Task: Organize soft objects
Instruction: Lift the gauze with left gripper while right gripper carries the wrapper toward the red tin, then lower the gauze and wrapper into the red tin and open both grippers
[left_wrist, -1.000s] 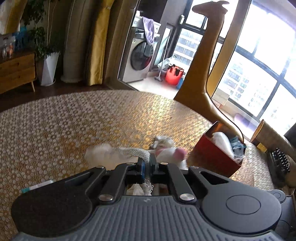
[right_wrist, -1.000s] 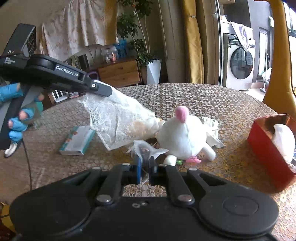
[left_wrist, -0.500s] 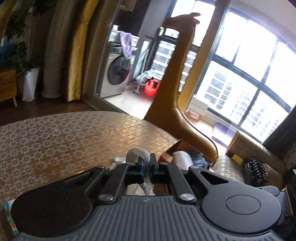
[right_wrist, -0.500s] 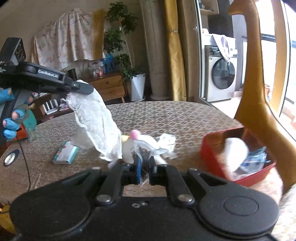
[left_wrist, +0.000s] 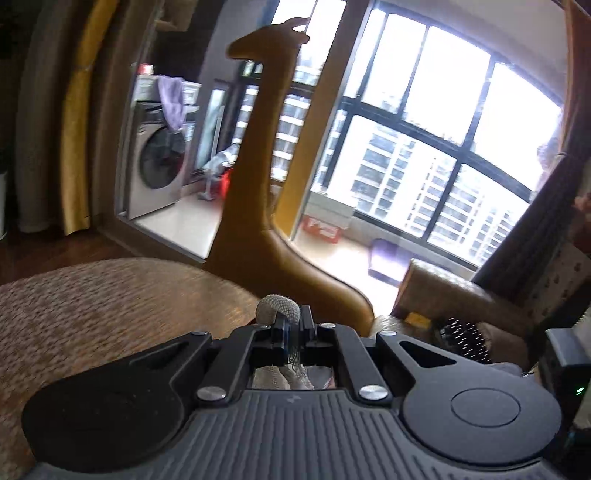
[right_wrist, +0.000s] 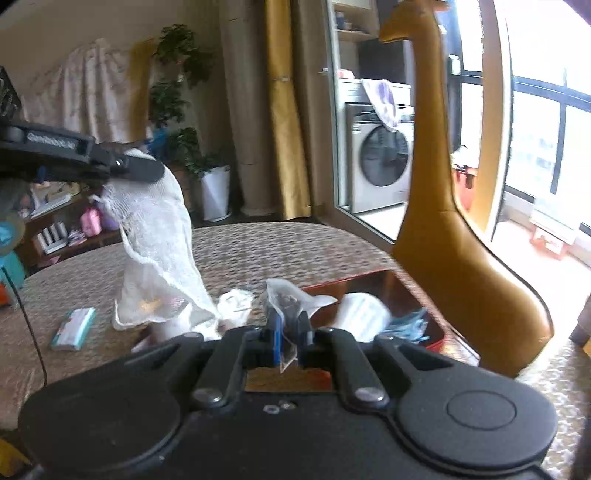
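now you hold two grippers: left gripper (left_wrist: 293, 334) clamps one net cloth (right_wrist: 159, 243) aloft, right gripper (right_wrist: 290, 338) clamps one clear bag (right_wrist: 286, 299) over the woven table (right_wrist: 258, 251) beside one red box (right_wrist: 402, 291); giraffe (right_wrist: 443, 221) by the window.

Bright grid-paned window (left_wrist: 436, 147), tall giraffe figure (left_wrist: 258, 177), washing machine (right_wrist: 380, 162), yellow curtains (right_wrist: 286, 110), potted plant (right_wrist: 184, 110).
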